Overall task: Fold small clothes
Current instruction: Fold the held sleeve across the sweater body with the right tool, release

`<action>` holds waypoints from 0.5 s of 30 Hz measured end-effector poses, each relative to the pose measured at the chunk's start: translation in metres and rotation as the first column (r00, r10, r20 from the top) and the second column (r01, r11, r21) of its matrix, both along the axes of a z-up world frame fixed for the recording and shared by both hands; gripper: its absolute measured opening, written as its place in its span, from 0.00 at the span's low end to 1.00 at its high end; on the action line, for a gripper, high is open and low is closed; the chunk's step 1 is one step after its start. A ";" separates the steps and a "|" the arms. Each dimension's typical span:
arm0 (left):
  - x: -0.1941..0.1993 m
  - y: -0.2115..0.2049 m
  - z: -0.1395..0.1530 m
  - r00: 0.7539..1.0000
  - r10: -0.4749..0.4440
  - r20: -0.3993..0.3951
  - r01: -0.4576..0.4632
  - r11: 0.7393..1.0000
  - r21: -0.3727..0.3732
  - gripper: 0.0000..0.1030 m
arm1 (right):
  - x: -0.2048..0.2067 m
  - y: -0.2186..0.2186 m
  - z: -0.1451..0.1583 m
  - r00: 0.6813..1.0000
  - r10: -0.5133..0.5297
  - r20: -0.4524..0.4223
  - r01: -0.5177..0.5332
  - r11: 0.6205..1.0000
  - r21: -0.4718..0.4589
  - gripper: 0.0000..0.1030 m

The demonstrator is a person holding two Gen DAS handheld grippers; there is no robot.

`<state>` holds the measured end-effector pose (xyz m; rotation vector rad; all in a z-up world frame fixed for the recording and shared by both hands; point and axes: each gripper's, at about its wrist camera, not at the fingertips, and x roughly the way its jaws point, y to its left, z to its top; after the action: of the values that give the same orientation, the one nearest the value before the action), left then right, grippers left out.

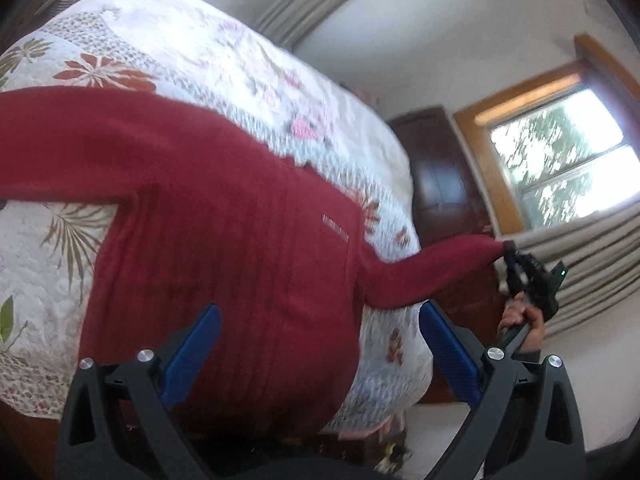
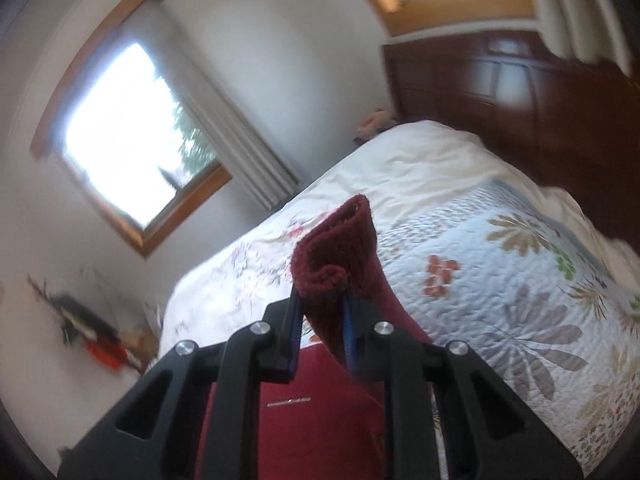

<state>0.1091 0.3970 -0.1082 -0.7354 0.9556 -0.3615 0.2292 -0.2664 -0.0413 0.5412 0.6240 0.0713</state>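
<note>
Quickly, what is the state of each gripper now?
Left gripper: open, holding nothing, above the red sweater.
Right gripper: closed on the sweater's sleeve cuff.

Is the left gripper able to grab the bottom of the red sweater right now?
Probably yes. The left gripper is open, the red sweater lies flat just ahead between its fingers, nothing between.

One red sweater (image 1: 208, 216), one floral quilt (image 1: 224, 52), two windows (image 2: 132, 136), two hand-held grippers (image 1: 320, 344)
</note>
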 end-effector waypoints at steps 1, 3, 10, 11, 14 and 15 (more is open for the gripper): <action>-0.001 0.003 0.001 1.000 0.014 0.019 -0.014 1.000 -0.007 0.97 | 0.003 0.015 0.002 1.000 0.022 -0.002 -0.022 0.999 -0.024 0.16; -0.001 0.010 0.004 0.998 0.033 0.057 -0.033 0.999 0.002 0.97 | 0.009 0.050 0.002 0.998 0.066 -0.018 -0.067 0.994 -0.083 0.16; 0.015 0.028 -0.006 1.000 -0.023 0.001 0.023 0.997 -0.076 0.96 | 0.031 0.165 -0.026 0.973 0.210 -0.092 -0.227 0.941 -0.252 0.16; 0.016 0.032 -0.007 1.000 -0.025 0.006 0.025 0.994 -0.107 0.96 | 0.034 0.178 -0.030 0.969 0.226 -0.102 -0.245 0.931 -0.270 0.16; 0.021 0.044 -0.009 1.000 -0.013 0.022 0.017 0.985 -0.173 0.96 | 0.040 0.230 -0.056 0.947 0.279 -0.162 -0.320 0.875 -0.363 0.16; 0.024 0.047 -0.009 1.000 -0.014 0.021 0.018 0.982 -0.190 0.96 | 0.041 0.249 -0.071 0.935 0.297 -0.194 -0.352 0.848 -0.397 0.16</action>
<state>0.1333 0.4438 -0.1176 -0.8971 0.9171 -0.4783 0.2706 -0.0179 -0.1120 0.0076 0.8256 0.2175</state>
